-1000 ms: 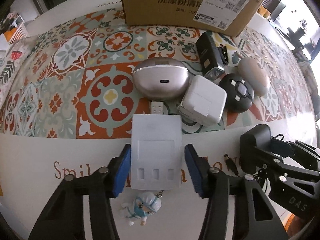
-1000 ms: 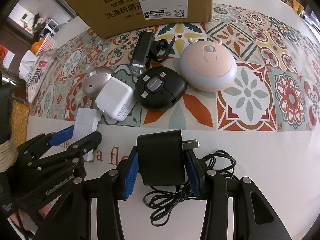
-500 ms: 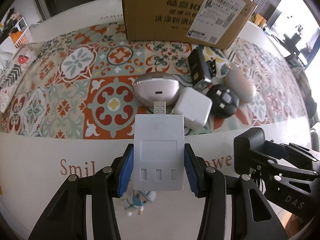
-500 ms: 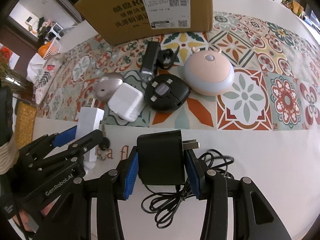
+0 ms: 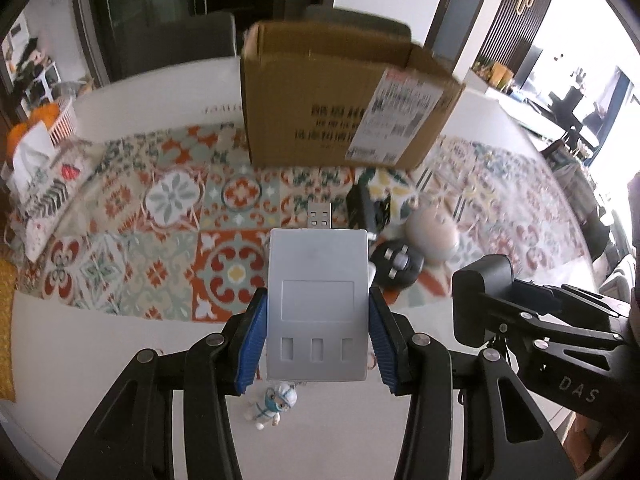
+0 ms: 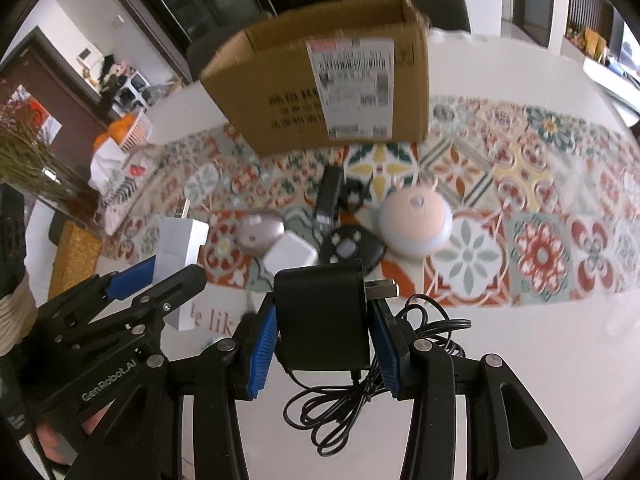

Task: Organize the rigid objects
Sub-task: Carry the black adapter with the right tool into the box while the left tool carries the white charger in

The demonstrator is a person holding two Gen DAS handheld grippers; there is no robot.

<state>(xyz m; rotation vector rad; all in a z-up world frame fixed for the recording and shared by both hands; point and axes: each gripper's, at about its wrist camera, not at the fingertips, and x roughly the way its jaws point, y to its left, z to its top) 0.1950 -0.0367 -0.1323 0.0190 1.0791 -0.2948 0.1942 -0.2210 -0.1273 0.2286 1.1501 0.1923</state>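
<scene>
the printed black characters and barcode label on the brown cardboard box (image 5: 344,104) are smeared by motion blur and cannot be read in either view; its inside is not visible. in the left wrist view the flat white usb hub (image 5: 318,304) covers the silver oval case and most of the white square charger at frame centre. the small masked figurine charm (image 5: 274,402) is partly hidden behind the hub's lower edge. the pink lettering on the white tabletop (image 6: 520,360) is largely covered by the left gripper (image 6: 160,276) in the right wrist view, lower left
</scene>
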